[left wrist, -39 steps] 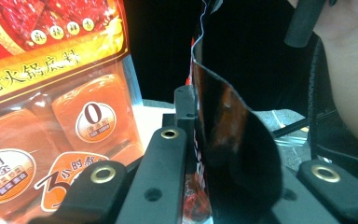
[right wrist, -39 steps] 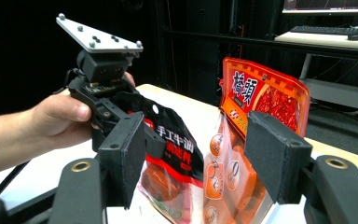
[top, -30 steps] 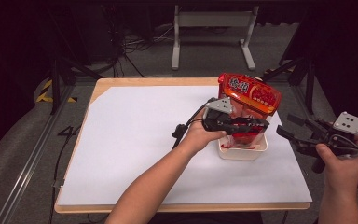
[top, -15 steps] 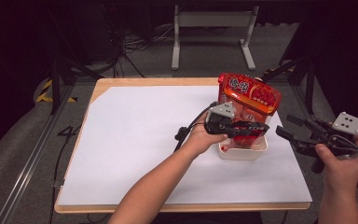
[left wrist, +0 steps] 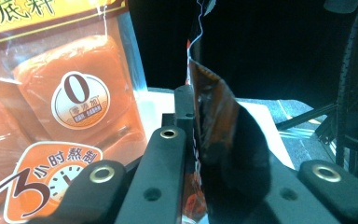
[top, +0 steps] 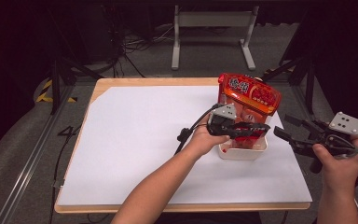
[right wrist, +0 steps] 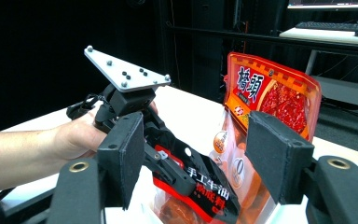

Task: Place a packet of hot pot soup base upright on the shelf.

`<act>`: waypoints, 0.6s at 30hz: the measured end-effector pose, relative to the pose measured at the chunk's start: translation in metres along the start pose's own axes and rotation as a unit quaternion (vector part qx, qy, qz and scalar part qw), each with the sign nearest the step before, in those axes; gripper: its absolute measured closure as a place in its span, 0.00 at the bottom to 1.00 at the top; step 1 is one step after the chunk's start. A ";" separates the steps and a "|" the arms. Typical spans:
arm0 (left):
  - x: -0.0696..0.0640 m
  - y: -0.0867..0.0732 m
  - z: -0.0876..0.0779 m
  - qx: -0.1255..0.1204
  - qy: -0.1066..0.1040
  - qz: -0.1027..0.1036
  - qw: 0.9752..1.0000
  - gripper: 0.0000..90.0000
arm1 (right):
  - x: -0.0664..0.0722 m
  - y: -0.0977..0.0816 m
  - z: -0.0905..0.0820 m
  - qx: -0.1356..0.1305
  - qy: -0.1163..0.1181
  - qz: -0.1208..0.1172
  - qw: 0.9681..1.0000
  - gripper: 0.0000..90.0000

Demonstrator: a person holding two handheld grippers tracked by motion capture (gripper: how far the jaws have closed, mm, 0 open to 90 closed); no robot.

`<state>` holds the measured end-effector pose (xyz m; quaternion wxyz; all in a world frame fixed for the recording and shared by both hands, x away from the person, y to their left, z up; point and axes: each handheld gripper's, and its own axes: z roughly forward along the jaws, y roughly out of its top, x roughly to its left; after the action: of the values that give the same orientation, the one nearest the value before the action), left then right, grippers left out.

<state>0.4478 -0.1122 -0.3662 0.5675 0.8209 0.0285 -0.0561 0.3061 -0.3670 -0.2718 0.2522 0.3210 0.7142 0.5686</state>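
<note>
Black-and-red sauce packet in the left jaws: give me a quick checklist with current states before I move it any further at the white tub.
1. Left gripper clamped on the black-and-red sauce packet: ok, jaws shut on its edge in the left gripper view.
2. Packet over the white rectangular plastic tub: ok, as the high view shows.
3. Tall red-and-orange pouch stable: cannot tell; it stands upright in the tub, leaning against nothing visible.
4. Right gripper free: ok, jaws open with nothing between them, off to the tub's right.
5. Tub firmly on the white sheet: ok, flat, neither gripper holding it.
6. Room inside the tub for the packet: cannot tell.
</note>
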 end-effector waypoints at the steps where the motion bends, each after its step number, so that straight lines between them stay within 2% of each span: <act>1: 0.000 0.000 0.000 -0.002 0.001 -0.002 1.000 0.99 | 0.000 0.000 0.000 0.000 0.001 0.000 1.000 0.42; 4: 0.000 -0.001 0.000 -0.007 0.006 -0.006 1.000 0.96 | 0.000 -0.001 0.001 0.001 0.003 0.000 1.000 0.42; 7: 0.000 0.000 -0.002 -0.009 0.014 -0.008 1.000 0.82 | 0.001 0.000 0.002 0.002 0.005 0.000 1.000 0.41; 10: -0.001 0.000 -0.004 -0.002 0.016 -0.007 1.000 0.76 | 0.000 0.000 0.003 0.002 0.007 0.000 1.000 0.41; 14: -0.004 0.000 -0.004 0.000 0.026 -0.007 1.000 0.62 | 0.000 0.000 0.007 0.005 0.010 -0.002 1.000 0.41; 18: -0.006 0.001 -0.008 -0.002 0.043 -0.006 0.999 0.52 | 0.000 0.001 0.011 0.005 0.014 -0.002 1.000 0.40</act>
<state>0.4422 -0.1047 -0.3614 0.5672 0.8212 0.0580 -0.0236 0.3142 -0.3600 -0.2737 0.2416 0.3123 0.7214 0.5689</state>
